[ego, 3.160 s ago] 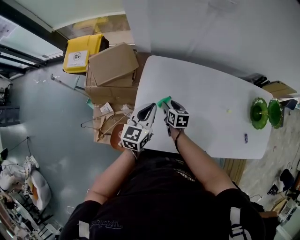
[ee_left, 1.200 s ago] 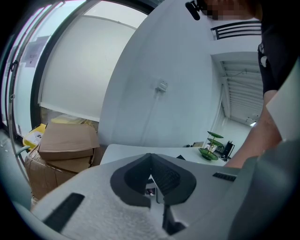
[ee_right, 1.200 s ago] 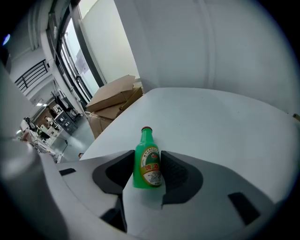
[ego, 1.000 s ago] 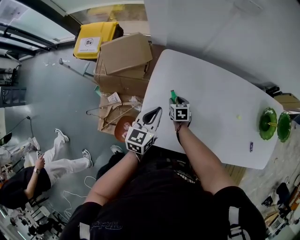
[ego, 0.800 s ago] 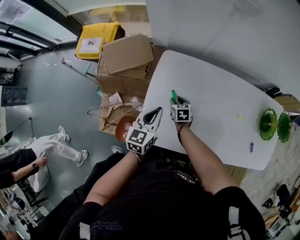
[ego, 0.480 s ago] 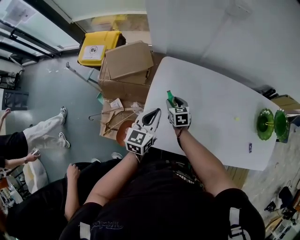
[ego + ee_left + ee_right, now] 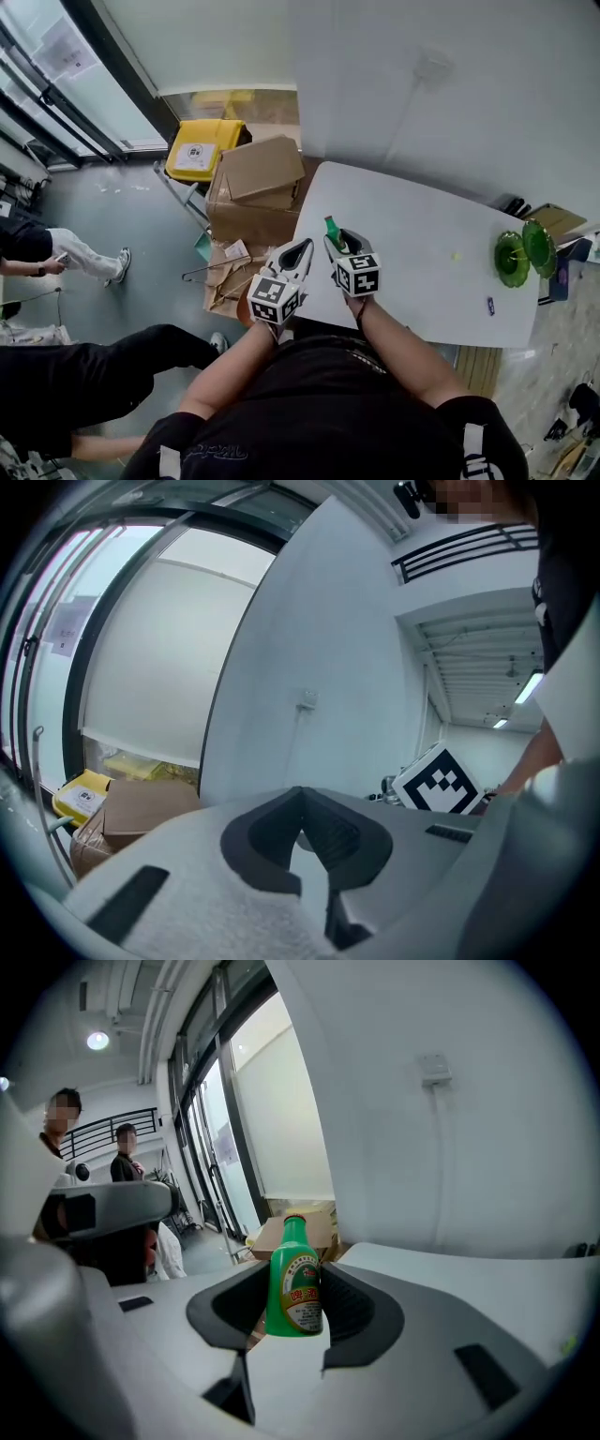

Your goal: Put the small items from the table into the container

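**Green bottle pinched over the left end of a white bench**

The bench (image 7: 422,220) is a white rounded top standing against a plain pale wall (image 7: 375,84). Most of its surface is bare. At its right end sit two green round dishes (image 7: 513,258), side by side. A tiny yellow bit (image 7: 457,256) lies well to their left, and a small dark bit (image 7: 490,305) lies near the front edge.

The right gripper (image 7: 339,242) hangs over the bench's left end, its jaws pinching a small green bottle (image 7: 295,1283) by the sides, upright, cap up. The left gripper (image 7: 300,247) is just beside it at the bench's left edge, its jaws pressed together on nothing.

Left of the bench, stacked cardboard boxes (image 7: 258,173) and a yellow bin (image 7: 202,150) stand on a grey floor (image 7: 131,234). Tall windows (image 7: 56,84) run along the room's left side, and people (image 7: 75,375) are standing there.
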`<state>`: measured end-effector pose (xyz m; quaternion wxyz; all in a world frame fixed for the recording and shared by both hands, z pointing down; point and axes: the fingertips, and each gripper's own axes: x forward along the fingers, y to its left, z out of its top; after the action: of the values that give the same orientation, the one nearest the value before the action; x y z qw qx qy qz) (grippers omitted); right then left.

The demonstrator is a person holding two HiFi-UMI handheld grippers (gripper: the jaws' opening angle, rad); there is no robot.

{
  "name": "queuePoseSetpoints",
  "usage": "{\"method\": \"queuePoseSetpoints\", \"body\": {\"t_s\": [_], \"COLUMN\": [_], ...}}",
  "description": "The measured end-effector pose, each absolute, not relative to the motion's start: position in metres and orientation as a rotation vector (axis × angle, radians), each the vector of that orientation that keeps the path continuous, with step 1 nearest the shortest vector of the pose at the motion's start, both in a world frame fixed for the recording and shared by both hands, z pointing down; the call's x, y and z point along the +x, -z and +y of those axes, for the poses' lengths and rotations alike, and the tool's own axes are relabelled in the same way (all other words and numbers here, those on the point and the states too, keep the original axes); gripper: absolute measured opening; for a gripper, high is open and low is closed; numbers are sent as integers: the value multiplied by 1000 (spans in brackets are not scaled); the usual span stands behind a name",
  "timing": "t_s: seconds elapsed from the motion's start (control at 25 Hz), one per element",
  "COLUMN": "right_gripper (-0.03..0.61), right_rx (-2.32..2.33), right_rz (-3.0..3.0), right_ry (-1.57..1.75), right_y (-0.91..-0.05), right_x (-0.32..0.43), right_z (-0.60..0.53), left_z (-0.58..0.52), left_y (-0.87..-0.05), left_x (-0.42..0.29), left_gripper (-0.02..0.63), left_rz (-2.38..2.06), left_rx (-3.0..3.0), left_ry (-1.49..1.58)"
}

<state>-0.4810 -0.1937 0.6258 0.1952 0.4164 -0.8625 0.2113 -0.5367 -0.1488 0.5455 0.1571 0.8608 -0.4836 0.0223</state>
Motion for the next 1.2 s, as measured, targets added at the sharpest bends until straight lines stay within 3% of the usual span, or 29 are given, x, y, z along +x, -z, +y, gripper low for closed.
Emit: {"method": "queuePoseSetpoints", "body": {"t_s": [0.6, 0.92, 1.2], "right_gripper": [172, 172, 172], "right_rx": [1419, 1663, 1842], "right_rz": [-2374, -2273, -2190], "right_ry": [-556, -576, -604], "right_y": [-592, -578, -572], "right_x": [-440, -329, -191], "right_z": [-129, -104, -62], "left_z": [-106, -95, -73], "left_y": [-538, -530, -524], "left_x": [-508, -401, -263], "left_gripper": [8, 8, 8], "left_rz": [-1189, -938, -764], "left_rx": [2571, 2689, 2756], "left_ry": [-32, -62, -87]}}
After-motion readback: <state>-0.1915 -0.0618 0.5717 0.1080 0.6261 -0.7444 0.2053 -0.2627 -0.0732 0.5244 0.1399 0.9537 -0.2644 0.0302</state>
